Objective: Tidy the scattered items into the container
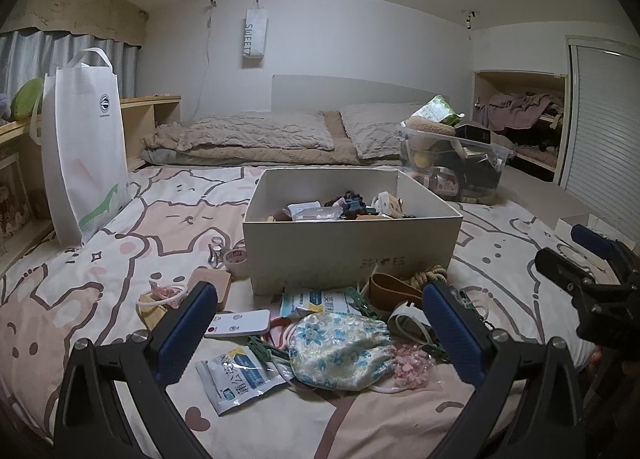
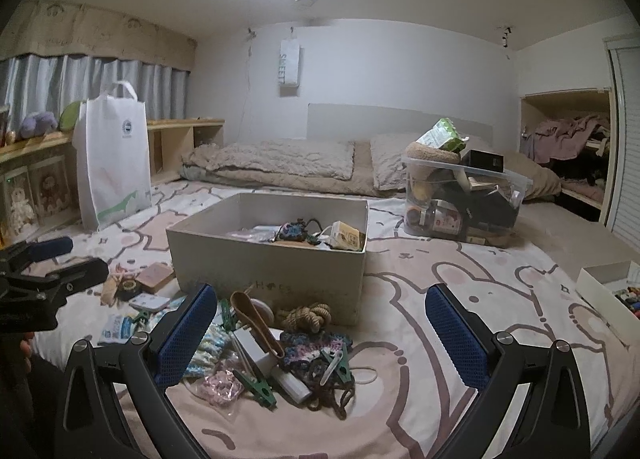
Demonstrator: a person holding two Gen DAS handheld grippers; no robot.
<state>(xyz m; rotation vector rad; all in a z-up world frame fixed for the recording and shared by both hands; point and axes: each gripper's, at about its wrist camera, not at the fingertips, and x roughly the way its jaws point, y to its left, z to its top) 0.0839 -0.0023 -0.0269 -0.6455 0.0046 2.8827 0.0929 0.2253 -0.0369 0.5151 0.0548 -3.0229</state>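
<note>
Nearest my wide, empty left claw (image 1: 320, 319) lies a floral pouch (image 1: 338, 351) on the bed (image 1: 100, 271); clutter sits just before the box (image 1: 348, 255), and my right claw (image 2: 320, 323) gapes empty too

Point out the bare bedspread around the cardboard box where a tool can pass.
Free: bedspread right of the cardboard box, toward the clear bin; also left of it, toward the white tote bag. Crowded: in front, around the floral pouch and knotted rope.

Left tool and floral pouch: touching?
Apart. In the left wrist view the open left tool hangs short of the floral pouch, with bedsheet and other items showing between fingers and pouch.
</note>
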